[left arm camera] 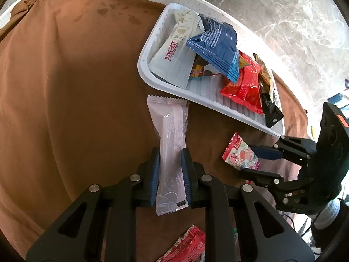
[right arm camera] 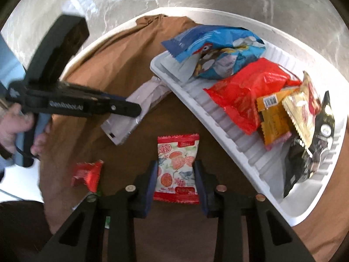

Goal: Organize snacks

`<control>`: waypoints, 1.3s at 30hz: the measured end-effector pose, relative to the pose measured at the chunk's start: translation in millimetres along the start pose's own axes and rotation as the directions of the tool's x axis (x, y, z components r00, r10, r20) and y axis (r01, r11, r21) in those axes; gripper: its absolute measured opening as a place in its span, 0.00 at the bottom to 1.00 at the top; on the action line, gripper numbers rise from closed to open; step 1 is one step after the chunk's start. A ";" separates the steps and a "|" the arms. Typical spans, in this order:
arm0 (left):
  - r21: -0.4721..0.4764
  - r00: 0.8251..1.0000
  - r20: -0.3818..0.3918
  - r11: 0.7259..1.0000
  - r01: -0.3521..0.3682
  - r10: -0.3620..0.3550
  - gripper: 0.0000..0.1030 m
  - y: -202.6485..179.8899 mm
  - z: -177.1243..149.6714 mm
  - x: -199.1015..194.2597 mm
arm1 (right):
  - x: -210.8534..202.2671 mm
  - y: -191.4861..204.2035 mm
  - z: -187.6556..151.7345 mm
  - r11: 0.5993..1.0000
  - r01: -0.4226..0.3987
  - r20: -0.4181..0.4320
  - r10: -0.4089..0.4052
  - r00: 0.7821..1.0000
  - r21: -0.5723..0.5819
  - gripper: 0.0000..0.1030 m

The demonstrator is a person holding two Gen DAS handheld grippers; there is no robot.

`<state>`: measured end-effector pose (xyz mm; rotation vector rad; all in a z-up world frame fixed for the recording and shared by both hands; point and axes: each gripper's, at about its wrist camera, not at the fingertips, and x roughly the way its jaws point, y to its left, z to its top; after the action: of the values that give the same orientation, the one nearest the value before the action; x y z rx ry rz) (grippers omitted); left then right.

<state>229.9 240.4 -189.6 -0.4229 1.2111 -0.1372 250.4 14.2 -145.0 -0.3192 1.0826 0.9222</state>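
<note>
Left tongs point(left arm camera: 170, 172) pinching glossy pale sachet point(left arm camera: 171, 152) beside ribbed tray point(left arm camera: 209, 100) rim; right tongs point(right arm camera: 175, 183) clamping crinkly floral packet point(right arm camera: 177, 167); open brown cloth point(left arm camera: 76, 87) leftward.

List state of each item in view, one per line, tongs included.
left tongs: shut on pale pink packet
pale pink packet: gripped, far end near the tray rim
right tongs: astride the peach-print packet, contact unclear
peach-print packet: flat on the brown cloth
white tray: holds several packets
blue packet: lying atop others in the tray
small red packet: loose on the cloth
</note>
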 end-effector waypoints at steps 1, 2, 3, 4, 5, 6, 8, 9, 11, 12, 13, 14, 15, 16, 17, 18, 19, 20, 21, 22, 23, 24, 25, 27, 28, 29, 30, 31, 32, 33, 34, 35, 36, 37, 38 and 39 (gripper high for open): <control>-0.001 1.000 0.002 1.000 0.002 -0.002 0.17 -0.4 -0.8 -0.8 | -2.2 -2.4 -1.0 0.999 -0.023 0.005 0.023 1.000 0.024 0.35; -0.002 1.000 0.004 1.000 0.008 -0.008 0.16 -0.4 -1.3 -2.0 | -4.4 -5.2 -2.0 0.998 -0.044 0.013 0.043 0.999 0.047 0.35; -0.002 1.000 -0.001 1.000 0.022 -0.022 0.16 -0.9 -2.2 -3.3 | -6.1 -6.9 -2.7 0.996 -0.061 0.018 0.060 0.998 0.064 0.35; -0.006 0.999 -0.003 0.999 0.034 -0.034 0.16 -1.1 -3.2 -4.2 | -8.5 -9.7 -4.1 0.993 -0.082 0.026 0.080 0.996 0.085 0.35; -0.008 0.999 -0.006 0.999 0.043 -0.043 0.16 -1.4 -4.4 -5.4 | -11.7 -11.1 -5.6 0.989 -0.101 0.035 0.098 0.995 0.104 0.35; -0.002 0.999 -0.012 0.999 0.048 -0.048 0.16 -3.0 -6.6 -6.1 | -14.3 -13.6 -7.5 0.984 -0.124 0.044 0.119 0.992 0.125 0.35; -0.007 0.998 -0.018 0.998 0.065 -0.065 0.16 -3.9 -10.7 -7.8 | -18.8 -17.4 -11.4 0.973 -0.161 0.061 0.153 0.986 0.163 0.35; -0.013 0.996 -0.023 0.996 0.083 -0.083 0.16 -3.9 -12.0 -8.3 | -18.8 -18.8 -11.9 0.968 -0.176 0.068 0.166 0.984 0.179 0.35; -0.022 0.994 -0.026 0.994 0.103 -0.103 0.16 -5.1 -15.1 -10.6 | -22.3 -24.0 -14.4 0.954 -0.211 0.086 0.196 0.977 0.215 0.35; -0.019 0.993 -0.029 0.993 0.116 -0.116 0.16 -7.2 -16.4 -12.2 | -25.0 -26.0 -16.5 0.948 -0.223 0.096 0.206 0.974 0.229 0.35; -0.016 0.991 -0.029 0.992 0.129 -0.129 0.16 -10.3 -17.3 -14.3 | -27.9 -28.1 -18.3 0.940 -0.238 0.107 0.218 0.970 0.245 0.35; -0.014 0.990 -0.028 0.990 0.139 -0.139 0.16 -13.3 -17.2 -16.5 | -30.8 -30.2 -19.5 0.932 -0.255 0.118 0.232 0.966 0.259 0.35; -0.002 0.987 -0.028 0.987 0.158 -0.158 0.16 -19.5 -16.7 -19.8 | -35.1 -32.1 -20.6 0.926 -0.264 0.129 0.237 0.963 0.270 0.35; 0.004 0.985 -0.026 0.985 0.170 -0.170 0.16 -23.8 -15.8 -22.3 | -39.7 -34.2 -21.7 0.918 -0.277 0.144 0.245 0.959 0.285 0.35; 0.011 0.983 -0.026 0.983 0.183 -0.183 0.16 -28.2 -14.0 -24.9 | -44.4 -35.4 -23.2 0.912 -0.287 0.155 0.250 0.956 0.294 0.35; 0.027 0.979 -0.025 0.979 0.202 -0.201 0.16 -36.3 -10.7 -28.2 | -49.2 -37.8 -23.8 0.905 -0.296 0.171 0.254 0.952 0.304 0.35; 0.038 0.977 -0.020 0.977 0.211 -0.210 0.16 -42.2 -7.0 -30.4 | -53.5 -40.2 -22.5 0.899 -0.303 0.190 0.253 0.949 0.315 0.35; 0.046 0.975 -0.017 0.974 0.222 -0.222 0.16 -46.7 -3.7 -32.3 | -58.0 -43.8 -21.8 0.894 -0.309 0.208 0.252 0.945 0.325 0.35; 0.055 0.969 -0.018 0.968 0.246 -0.245 0.16 -53.1 3.3 -33.5 | -63.8 -48.2 -20.9 0.887 -0.316 0.230 0.248 0.941 0.336 0.35; 0.063 0.967 -0.013 0.965 0.255 -0.255 0.16 -57.4 8.7 -34.5 | -69.6 -53.7 -19.6 0.881 -0.320 0.252 0.241 0.937 0.348 0.35; 0.078 0.966 -0.008 0.963 0.257 -0.257 0.16 -63.1 16.2 -35.2 | -75.6 -59.7 -17.1 0.878 -0.319 0.274 0.228 0.934 0.357 0.35; 0.091 0.966 -0.007 0.962 0.258 -0.258 0.16 -67.4 22.1 -34.9 | -80.9 -64.2 -15.3 0.877 -0.315 0.288 0.216 0.933 0.362 0.35; 0.102 0.966 -0.003 0.961 0.259 -0.260 0.16 -70.4 31.0 -35.1 | -86.0 -69.9 -12.6 0.877 -0.305 0.305 0.195 0.932 0.371 0.35; 0.135 0.967 0.005 0.958 0.251 -0.254 0.16 -79.5 47.6 -34.4 | -94.6 -84.6 -8.6 0.871 -0.288 0.334 0.155 0.930 0.398 0.35; 0.146 0.969 0.008 0.959 0.244 -0.248 0.16 -82.6 55.5 -34.4 | -100.1 -92.4 -7.6 0.867 -0.283 0.350 0.136 0.927 0.410 0.35; 0.158 0.970 0.010 0.958 0.238 -0.243 0.16 -86.2 62.8 -32.5 | -103.6 -98.9 -5.6 0.864 -0.275 0.363 0.117 0.924 0.421 0.35; 0.172 0.971 0.009 0.957 0.233 -0.238 0.16 -91.2 72.6 -28.6 | -105.0 -105.9 -2.3 0.863 -0.263 0.372 0.096 0.923 0.432 0.35; 0.180 0.972 0.007 0.957 0.228 -0.233 0.16 -93.4 79.7 -25.5 | -106.0 -112.7 0.9 0.859 -0.253 0.383 0.073 0.921 0.445 0.35; 0.187 0.974 0.006 0.957 0.223 -0.228 0.16 -95.5 88.2 -21.4 | -106.4 -120.4 3.4 0.851 -0.252 0.393 0.059 0.918 0.461 0.35; 0.189 0.974 0.005 0.957 0.221 -0.226 0.16 -94.4 98.4 -18.9 | -106.4 -125.6 4.0 0.844 -0.251 0.398 0.049 0.916 0.474 0.35; 0.196 0.976 0.003 0.957 0.213 -0.218 0.16 -97.4 101.7 -15.5 | -106.2 -132.1 5.4 0.837 -0.244 0.402 0.031 0.915 0.490 0.35; 0.207 0.978 0.004 0.957 0.202 -0.207 0.16 -99.5 107.8 -11.5 | -105.4 -136.6 5.5 0.833 -0.236 0.403 0.017 0.915 0.500 0.35; 0.222 0.981 0.006 0.957 0.186 -0.192 0.16 -103.1 114.5 -5.8 | -103.9 -141.2 7.5 0.831 -0.230 0.404 0.006 0.915 0.507 0.35; 0.227 0.983 0.005 0.958 0.178 -0.184 0.16 -105.0 119.4 -1.1 | -100.2 -144.8 10.3 0.827 -0.221 0.402 -0.007 0.915 0.517 0.35; 0.226 0.984 0.003 0.959 0.173 -0.179 0.16 -108.0 120.8 5.1 | -97.7 -149.1 12.2 0.824 -0.207 0.397 -0.023 0.918 0.527 0.35; 0.228 0.985 0.003 0.959 0.167 -0.173 0.16 -109.5 126.7 11.4 | -97.1 -153.7 12.9 0.823 -0.199 0.390 -0.030 0.920 0.533 0.35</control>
<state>364.7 167.3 -121.0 -0.3270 1.1209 -0.4140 362.1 -117.3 -85.9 0.3998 0.9548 0.6614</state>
